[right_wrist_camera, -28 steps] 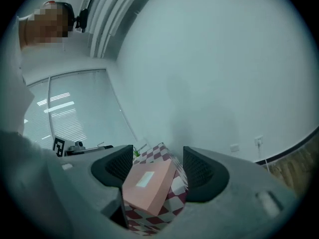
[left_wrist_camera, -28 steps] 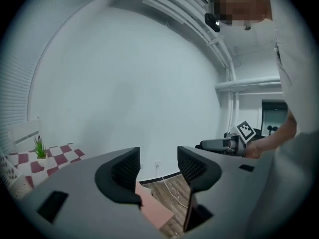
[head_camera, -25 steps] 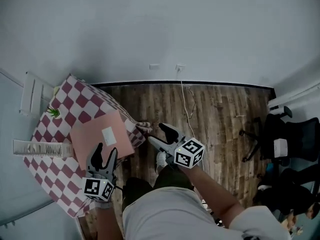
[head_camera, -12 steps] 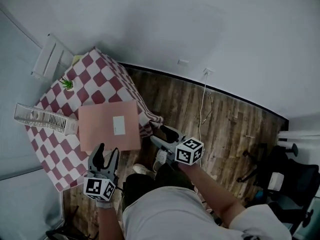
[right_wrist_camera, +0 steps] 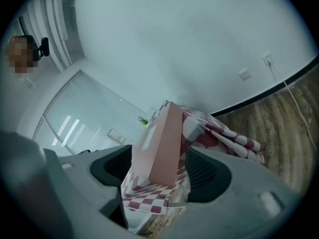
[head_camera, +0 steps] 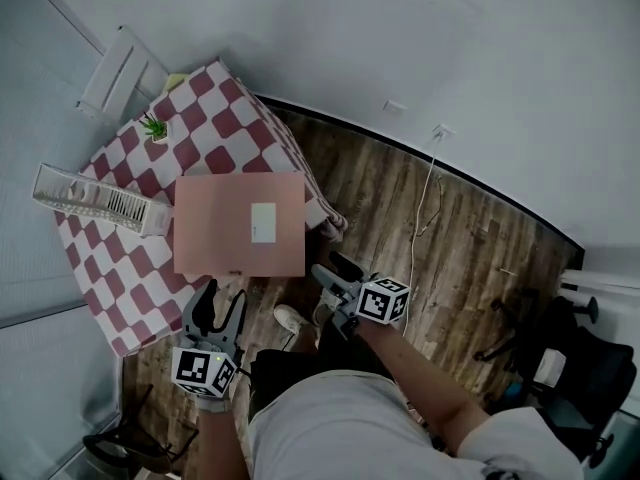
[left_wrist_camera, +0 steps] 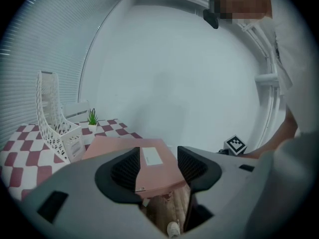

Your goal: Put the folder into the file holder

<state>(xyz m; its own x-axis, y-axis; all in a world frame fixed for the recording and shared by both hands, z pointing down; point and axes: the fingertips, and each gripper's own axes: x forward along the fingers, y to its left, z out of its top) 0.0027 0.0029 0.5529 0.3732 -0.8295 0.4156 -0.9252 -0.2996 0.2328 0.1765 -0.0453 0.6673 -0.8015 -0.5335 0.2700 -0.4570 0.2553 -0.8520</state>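
A pink folder (head_camera: 225, 230) with a white label lies flat on the red-and-white checked table (head_camera: 215, 108), its near edge overhanging the table's front. A white mesh file holder (head_camera: 95, 200) stands to its left. My left gripper (head_camera: 220, 298) is open just short of the folder's near edge, apart from it. In the left gripper view the folder (left_wrist_camera: 149, 166) shows between the open left gripper (left_wrist_camera: 157, 161) jaws, with the file holder (left_wrist_camera: 55, 121) at left. My right gripper (head_camera: 333, 271) is open off the folder's right corner. The right gripper (right_wrist_camera: 158, 169) frames the folder (right_wrist_camera: 159, 143) edge-on.
A small potted plant (head_camera: 155, 128) stands at the table's far side. A white radiator (head_camera: 120, 68) is behind the table. The cloth hangs off the table's corner (head_camera: 330, 218). A cable (head_camera: 430, 188) runs down onto the wood floor. An office chair (head_camera: 590, 368) is at the right.
The head view has swung toward the table, so table, folder and file holder now sit higher and more central. Both grippers stay open and have come a little nearer the folder's front edge.
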